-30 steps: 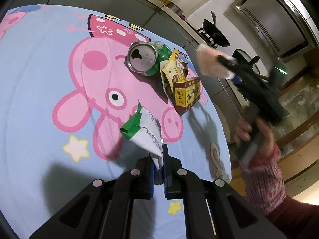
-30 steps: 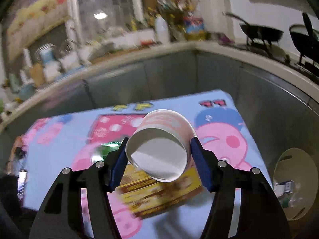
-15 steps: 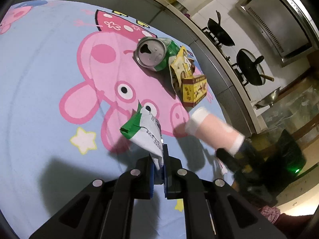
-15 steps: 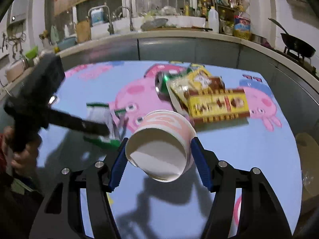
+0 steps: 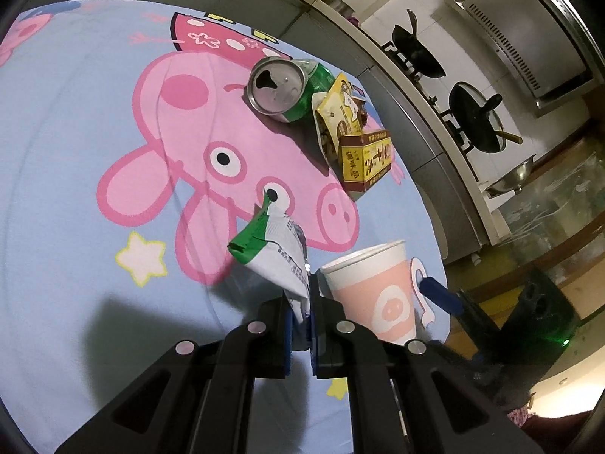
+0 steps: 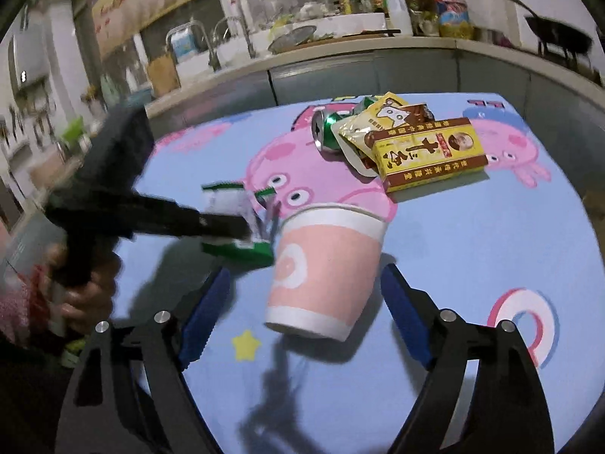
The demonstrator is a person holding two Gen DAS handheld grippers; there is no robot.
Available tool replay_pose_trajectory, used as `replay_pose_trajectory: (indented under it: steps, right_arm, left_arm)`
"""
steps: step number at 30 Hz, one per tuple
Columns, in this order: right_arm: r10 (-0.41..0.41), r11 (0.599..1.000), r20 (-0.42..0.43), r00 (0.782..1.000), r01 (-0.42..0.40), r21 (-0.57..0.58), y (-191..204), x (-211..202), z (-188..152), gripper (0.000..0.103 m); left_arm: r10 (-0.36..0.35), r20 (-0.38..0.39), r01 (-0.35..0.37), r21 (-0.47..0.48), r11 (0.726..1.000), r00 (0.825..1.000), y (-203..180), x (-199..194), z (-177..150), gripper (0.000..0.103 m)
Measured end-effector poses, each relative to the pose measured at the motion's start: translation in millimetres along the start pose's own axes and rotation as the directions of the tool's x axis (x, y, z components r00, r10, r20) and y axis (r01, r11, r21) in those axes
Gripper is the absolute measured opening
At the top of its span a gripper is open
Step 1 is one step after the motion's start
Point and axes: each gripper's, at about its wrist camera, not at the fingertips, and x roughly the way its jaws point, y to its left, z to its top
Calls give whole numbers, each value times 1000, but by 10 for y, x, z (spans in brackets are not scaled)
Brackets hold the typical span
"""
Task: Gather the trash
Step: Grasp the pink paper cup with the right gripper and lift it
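so, left gripper clamped shut on the green/white wrapper, pinched at its bottom corner, rest of it poking up and fwd above the cartoon-pig cloth. looked held in the air, not resting on anything.

right gripper spread wide, blue pads clear of the pink paper cup on both sides. cup stood between them on the cloth, mouth up, leaning a bit in right wrist view, prob just the lens. couldn't tell for sure if the base sat flat.

key relation: wrapper tip just beside the cup rim, on the cup's left, roughly level w/ the opening. cup's long axis near vertical, so looked like a short sideways shift then a drop to get the wrapper in. left gripper obv the nearer one, already at the rim. guessing the cup was meant as the bin here, not certain tho.

rest of the trash well apart, further back on the cloth: green can on its side, yellow snack packet leaning over it, yellow/brown box touching the packet. none gripped.

risk imo: light cup w/ nothing holding it, a nudge from the wrapper could tip it.
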Motion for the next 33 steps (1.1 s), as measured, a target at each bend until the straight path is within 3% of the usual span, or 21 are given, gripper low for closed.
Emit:
replay_pose_trajectory:
  steps: [4,7,11,13,23,33]
  right_arm:
    - [71,987,23,997,-74,141,-211,-117,61,81]
    - [119,950,51,992,-129,284,-514,-176,104,78]
    - [152,900,39,988,-155,407,-816,-105,93,60]
    - [180,878,28,983,-173,446,-906,-30,56,58]
    - [291,823,-30,956,-234,518,-963,374,-82,54]
    - [314,842,-58,948,-249,479,-748,530,5,56]
  left_arm:
    - [-2,0,2,3,1000,1000,-5,7,0,7]
    - [-6,-8,6,5,1000,1000,-25,40,-1,7]
    - [-7,-15,7,15,1000,1000,-65,55,-6,7]
    - [-5,-15,5,21,1000,1000,-80,53,-4,7]
    - [-1,-24,2,18,1000,1000,-75,80,-23,7]
    - [-10,-28,10,3,1000,1000,-45,76,-48,7]
